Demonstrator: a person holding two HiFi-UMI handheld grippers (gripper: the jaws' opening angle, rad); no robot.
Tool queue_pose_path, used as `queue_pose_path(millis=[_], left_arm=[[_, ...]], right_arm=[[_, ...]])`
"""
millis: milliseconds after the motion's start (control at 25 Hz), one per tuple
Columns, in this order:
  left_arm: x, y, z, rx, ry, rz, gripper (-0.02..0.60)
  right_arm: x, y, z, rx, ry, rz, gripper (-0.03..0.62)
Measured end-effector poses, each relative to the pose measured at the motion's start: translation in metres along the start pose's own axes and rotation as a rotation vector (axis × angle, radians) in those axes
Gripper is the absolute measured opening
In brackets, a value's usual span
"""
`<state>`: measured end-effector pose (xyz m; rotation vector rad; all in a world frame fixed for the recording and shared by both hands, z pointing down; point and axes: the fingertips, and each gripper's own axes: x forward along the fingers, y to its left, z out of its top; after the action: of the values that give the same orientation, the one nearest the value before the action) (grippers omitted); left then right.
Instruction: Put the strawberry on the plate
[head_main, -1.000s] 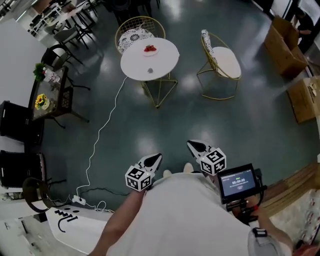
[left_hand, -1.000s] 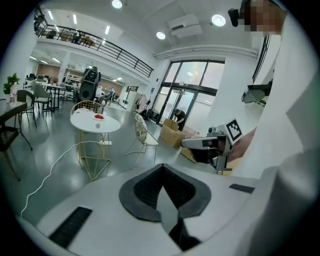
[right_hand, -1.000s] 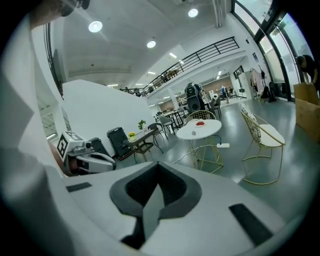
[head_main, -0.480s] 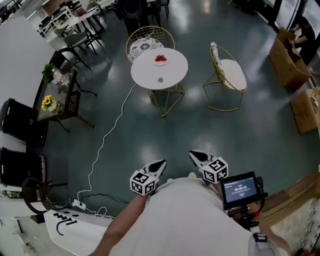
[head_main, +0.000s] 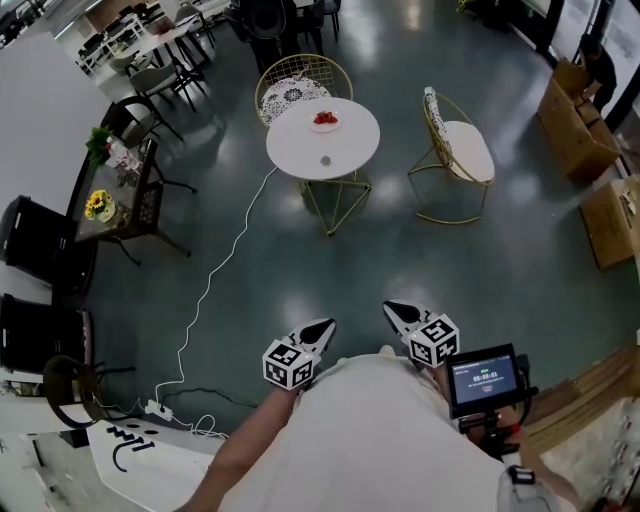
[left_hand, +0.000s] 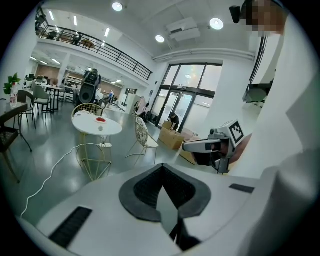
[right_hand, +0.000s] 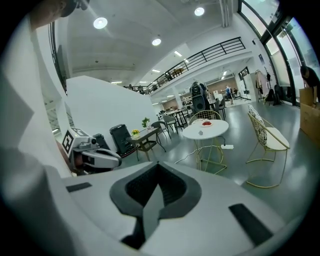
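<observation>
Red strawberry (head_main: 324, 118) is seen on a small plate (head_main: 313, 125) at the far side of the round white worktop (head_main: 345, 150), well apart from both grippers. The left gripper (head_main: 322, 326) and the right gripper (head_main: 391, 308) are held close to the person's white-clad body and pointed toward the worktop. The fingers of each are pressed together, with nothing between them. A gold wire chair (head_main: 455, 150) is set beside the worktop, and a white cable (head_main: 215, 275) is laid across the floor (head_main: 480, 270).

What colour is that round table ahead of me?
The round table has a white top on a gold wire base; best seen in the head view.
</observation>
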<state>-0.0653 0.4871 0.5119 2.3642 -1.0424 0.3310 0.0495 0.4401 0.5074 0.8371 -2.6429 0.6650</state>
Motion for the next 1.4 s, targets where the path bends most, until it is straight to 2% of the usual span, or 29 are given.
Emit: queue_pose_path(millis=[560,1040,1240,1400], left_arm=[[-0.047,0.025,-0.016,-0.026,-0.022,0.024,0.003],[-0.091,0.057,-0.03,-0.061,-0.059,0.073,0.003],[-0.096,0.083,-0.026,-0.063,-0.074,0.091,0.003],[-0.083,0.078,-0.025,-0.076,-0.055,0.086,0.003]], right_arm=[[0.027,0.038,0.001,-0.021,0.024,-0.005,0.005],[0.064,0.076,0.006,-0.114,0.064,0.034,0.005],[0.089,0.078,0.014,-0.139,0.068,0.042,0.005],[0.084,0.066,0.013,-0.119,0.087,0.043,0.005]])
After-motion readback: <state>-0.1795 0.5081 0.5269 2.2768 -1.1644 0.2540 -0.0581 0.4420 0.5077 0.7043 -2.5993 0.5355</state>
